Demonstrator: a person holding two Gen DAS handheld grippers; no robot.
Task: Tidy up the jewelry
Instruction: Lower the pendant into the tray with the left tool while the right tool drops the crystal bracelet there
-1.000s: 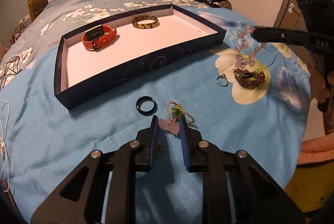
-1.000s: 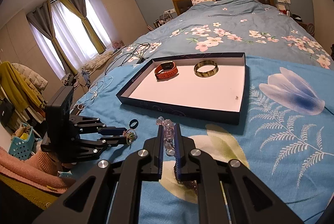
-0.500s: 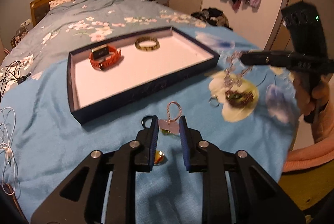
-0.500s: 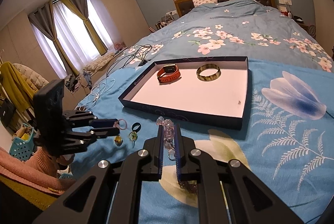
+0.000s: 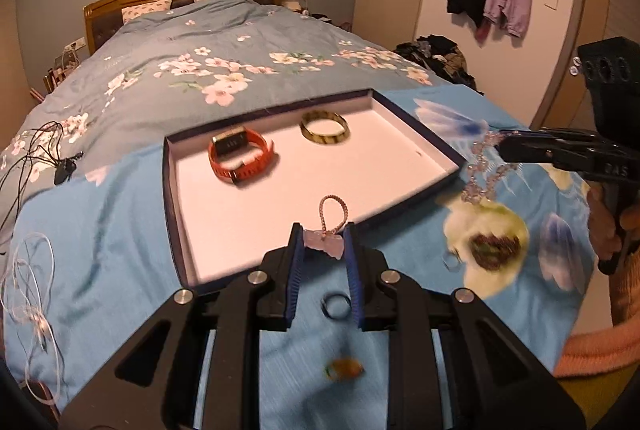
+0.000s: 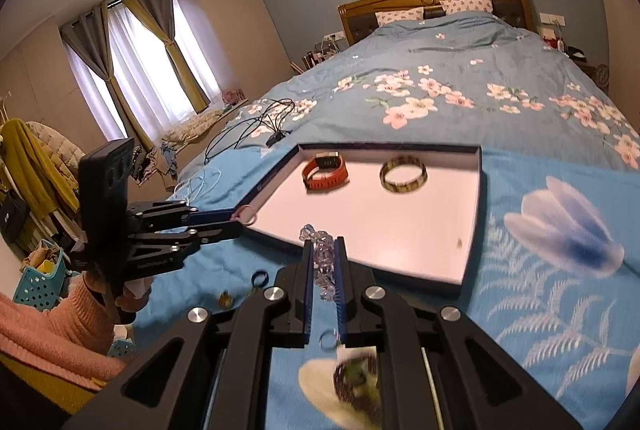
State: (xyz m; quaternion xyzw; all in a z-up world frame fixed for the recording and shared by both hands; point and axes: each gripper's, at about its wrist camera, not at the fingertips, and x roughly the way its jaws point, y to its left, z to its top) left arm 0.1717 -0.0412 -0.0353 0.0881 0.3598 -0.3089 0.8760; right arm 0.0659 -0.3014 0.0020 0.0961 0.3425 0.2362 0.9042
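My left gripper is shut on a pink charm whose braided loop sticks up, held over the near wall of the dark blue tray. In the tray lie an orange watch and a green bangle. My right gripper is shut on a clear bead bracelet that dangles by the tray's near right corner. On the blue cloth below lie a black ring, a small amber piece, a silver ring and a dark beaded bracelet.
Black cables and white cords lie on the bed left of the tray. The bed's edge runs close in front of me. A hand in a pink sleeve holds the left gripper, with a blue basket on the floor behind.
Both grippers have risen and come closer to the tray. The pink charm has left the cloth and now hangs over the tray's near wall. The bead bracelet hangs higher.
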